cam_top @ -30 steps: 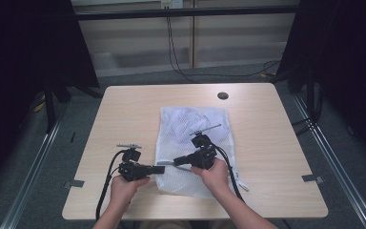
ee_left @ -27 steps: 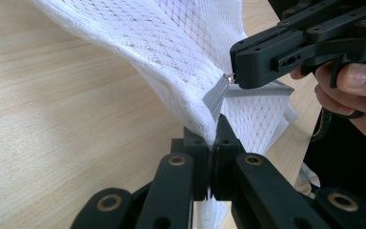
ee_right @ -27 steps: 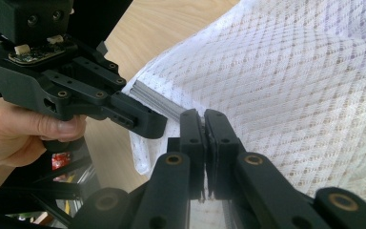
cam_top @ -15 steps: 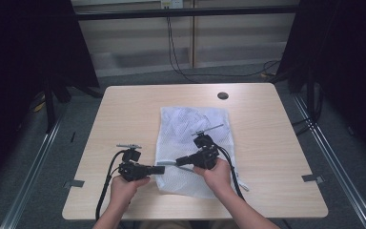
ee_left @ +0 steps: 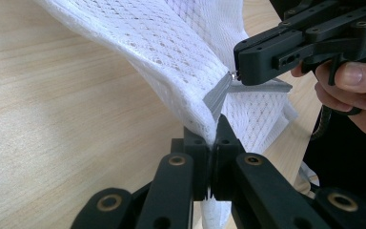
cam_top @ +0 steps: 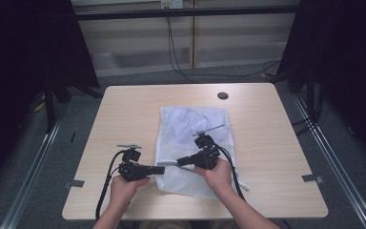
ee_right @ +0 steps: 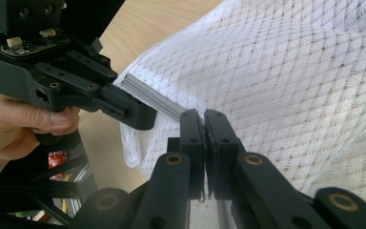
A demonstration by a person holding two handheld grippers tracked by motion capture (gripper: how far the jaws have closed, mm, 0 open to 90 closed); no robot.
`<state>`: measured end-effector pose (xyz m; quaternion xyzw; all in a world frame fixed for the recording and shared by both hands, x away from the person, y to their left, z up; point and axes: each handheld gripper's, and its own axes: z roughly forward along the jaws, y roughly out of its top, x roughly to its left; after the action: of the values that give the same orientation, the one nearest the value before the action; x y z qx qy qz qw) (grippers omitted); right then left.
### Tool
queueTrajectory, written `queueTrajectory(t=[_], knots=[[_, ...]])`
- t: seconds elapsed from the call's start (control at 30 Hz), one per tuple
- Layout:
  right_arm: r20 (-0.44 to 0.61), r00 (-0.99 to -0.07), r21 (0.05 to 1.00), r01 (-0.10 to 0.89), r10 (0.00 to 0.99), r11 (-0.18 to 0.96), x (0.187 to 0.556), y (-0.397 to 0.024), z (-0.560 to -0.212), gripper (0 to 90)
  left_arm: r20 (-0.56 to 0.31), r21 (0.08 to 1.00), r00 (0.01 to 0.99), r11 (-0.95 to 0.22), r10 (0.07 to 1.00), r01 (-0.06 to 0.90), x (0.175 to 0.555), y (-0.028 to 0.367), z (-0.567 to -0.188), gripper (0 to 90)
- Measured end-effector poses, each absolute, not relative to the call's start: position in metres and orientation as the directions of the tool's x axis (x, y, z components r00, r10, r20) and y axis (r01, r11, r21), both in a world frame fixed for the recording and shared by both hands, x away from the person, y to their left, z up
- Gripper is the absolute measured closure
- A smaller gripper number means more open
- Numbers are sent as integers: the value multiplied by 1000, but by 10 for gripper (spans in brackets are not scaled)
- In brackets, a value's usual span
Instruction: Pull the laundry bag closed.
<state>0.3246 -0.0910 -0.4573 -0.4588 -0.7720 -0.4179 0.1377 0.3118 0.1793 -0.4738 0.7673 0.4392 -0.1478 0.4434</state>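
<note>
A white mesh laundry bag [cam_top: 194, 148] lies on the worktop [cam_top: 124, 109]. The left tool [cam_top: 159, 170] pinches its edge beside the grey zipper [ee_left: 218, 97]. The right tool [cam_top: 181, 161] pinches the zipper pull. Pulling too hard could tear the mesh.

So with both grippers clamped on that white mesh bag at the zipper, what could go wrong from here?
Two risks. The left gripper pinches only a thin edge of the white mesh bag beside the grey zipper; a pull could slip it free. The right gripper bites mesh along the zipper tape, so the open weave may snag or tear. The bag lies loose on the table, so it might drag instead of opening.
</note>
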Motion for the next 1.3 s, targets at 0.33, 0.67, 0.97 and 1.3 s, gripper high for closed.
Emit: queueTrajectory(t=[0.33,0.67,0.97,1.3], knots=[[605,-527,511,832,597,216,325,-99,-459,874,-628,546,560,-207,540,812,312,181,-474,886],[600,-531,512,830,599,222,324,-103,-460,875,-630,542,559,-211,539,813,312,181,-474,886],[591,-531,510,829,607,229,324,-105,-461,875,-628,541,557,-210,545,815,313,182,-475,886],[581,-526,506,831,621,230,324,-112,-461,874,-630,541,553,-203,545,816,314,186,-474,886]])
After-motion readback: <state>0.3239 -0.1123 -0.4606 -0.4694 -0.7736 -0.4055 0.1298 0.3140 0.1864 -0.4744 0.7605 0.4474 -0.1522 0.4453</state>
